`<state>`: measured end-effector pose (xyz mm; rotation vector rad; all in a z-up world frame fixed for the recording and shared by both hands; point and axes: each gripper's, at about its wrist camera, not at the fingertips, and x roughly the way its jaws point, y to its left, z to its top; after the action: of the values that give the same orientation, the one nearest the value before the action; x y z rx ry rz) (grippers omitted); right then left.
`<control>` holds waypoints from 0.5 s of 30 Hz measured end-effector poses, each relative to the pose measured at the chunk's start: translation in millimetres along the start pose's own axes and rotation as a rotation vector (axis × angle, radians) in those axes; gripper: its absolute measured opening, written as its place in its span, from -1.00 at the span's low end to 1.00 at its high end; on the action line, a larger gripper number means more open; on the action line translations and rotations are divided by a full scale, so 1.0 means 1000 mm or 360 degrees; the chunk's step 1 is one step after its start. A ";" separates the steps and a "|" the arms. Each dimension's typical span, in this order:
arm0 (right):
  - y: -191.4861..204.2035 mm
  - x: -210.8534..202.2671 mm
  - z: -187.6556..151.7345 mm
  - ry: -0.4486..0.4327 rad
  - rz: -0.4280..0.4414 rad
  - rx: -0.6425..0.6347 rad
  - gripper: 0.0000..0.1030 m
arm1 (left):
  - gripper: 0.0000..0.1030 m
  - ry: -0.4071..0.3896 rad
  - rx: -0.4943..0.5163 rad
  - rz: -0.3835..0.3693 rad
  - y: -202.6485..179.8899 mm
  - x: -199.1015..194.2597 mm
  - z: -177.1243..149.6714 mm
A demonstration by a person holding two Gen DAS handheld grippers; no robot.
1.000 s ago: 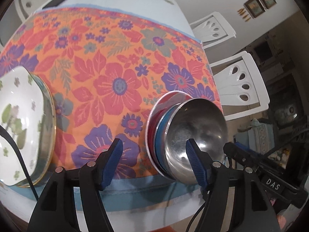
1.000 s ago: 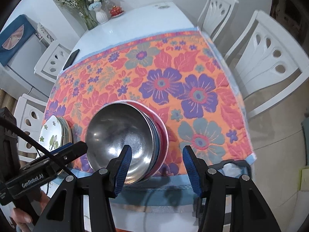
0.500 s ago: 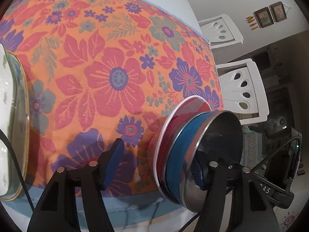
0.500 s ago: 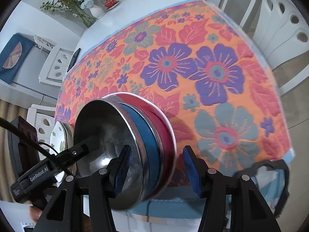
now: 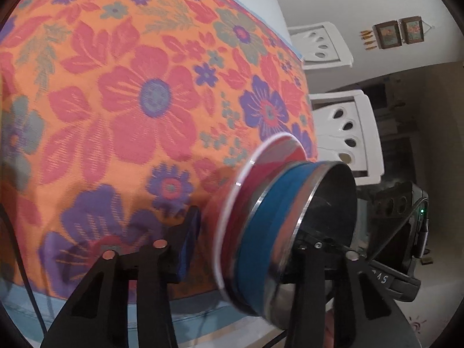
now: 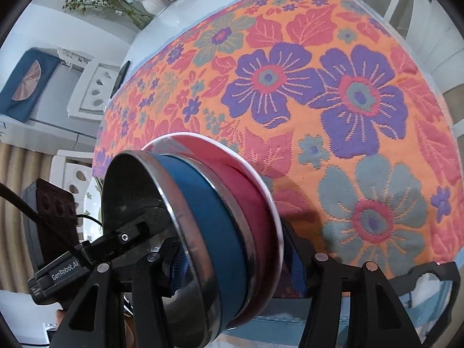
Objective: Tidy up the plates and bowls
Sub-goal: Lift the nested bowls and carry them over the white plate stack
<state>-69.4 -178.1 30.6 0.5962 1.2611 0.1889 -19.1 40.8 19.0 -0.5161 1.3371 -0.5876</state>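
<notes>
A stack of bowls (image 5: pixel 261 232) stands on the floral tablecloth (image 5: pixel 139 110) near its front edge: a steel bowl (image 6: pixel 174 203) on top, a blue bowl (image 6: pixel 220 217) under it, a red white-rimmed bowl (image 6: pixel 255 191) at the bottom. My left gripper (image 5: pixel 246 232) straddles the stack's left wall. Its jaws are closing, the outer pad (image 5: pixel 188 240) still short of the red rim, the other finger hidden inside the steel bowl. My right gripper (image 6: pixel 232 255) straddles the opposite wall, one finger inside, one outside. Its jaws are opening slightly, with no clear press.
A white flowered plate (image 6: pixel 90 203) peeks out behind the stack at the left. White chairs (image 5: pixel 348 133) stand along the table's right side. A vase of flowers (image 6: pixel 148 0) and a dark phone (image 6: pixel 121 75) sit at the far end. The cloth's blue hem (image 5: pixel 87 313) marks the near edge.
Both grippers have come down onto the bowl stack, each with one finger inside the steel bowl. The left jaws have narrowed. The flowered plate has slid out of the left wrist view.
</notes>
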 end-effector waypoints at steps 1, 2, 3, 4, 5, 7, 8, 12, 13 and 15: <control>0.001 0.000 0.000 -0.0001 -0.0005 -0.0016 0.09 | -0.23 -0.0011 0.0026 0.0022 -0.003 0.000 -0.001; 0.003 0.000 -0.001 -0.0005 -0.0016 -0.0043 0.09 | -0.23 -0.0016 0.0048 0.0044 -0.006 0.000 -0.001; 0.005 0.000 -0.002 -0.0007 -0.0027 -0.0060 0.09 | -0.23 -0.0021 0.0057 0.0061 -0.008 0.000 -0.002; 0.008 -0.001 -0.003 -0.0013 -0.0044 -0.0077 0.09 | -0.23 -0.0024 0.0058 0.0081 -0.010 -0.001 -0.002; 0.009 -0.001 -0.003 -0.0017 -0.0054 -0.0079 0.09 | -0.23 -0.0033 0.0054 0.0101 -0.012 -0.003 -0.002; 0.011 -0.003 -0.004 -0.0017 -0.0055 -0.0078 0.09 | -0.23 -0.0070 0.0072 0.0137 -0.015 -0.009 -0.002; 0.013 -0.004 -0.005 -0.0021 -0.0051 -0.0087 0.09 | -0.23 -0.0091 0.0082 0.0153 -0.017 -0.013 -0.002; 0.027 -0.009 -0.005 -0.0025 -0.0036 -0.0118 0.09 | -0.23 -0.0157 0.0062 0.0176 -0.021 -0.031 0.002; 0.030 -0.011 -0.004 -0.0029 -0.0025 -0.0124 0.09 | -0.24 -0.0182 0.0062 0.0183 -0.022 -0.038 0.003; 0.040 -0.015 -0.003 -0.0041 -0.0010 -0.0143 0.09 | -0.24 -0.0229 0.0060 0.0190 -0.023 -0.054 0.004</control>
<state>-69.6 -150.3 63.3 0.5160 1.2226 0.2309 -23.9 59.1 74.3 -0.4366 1.2092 -0.4680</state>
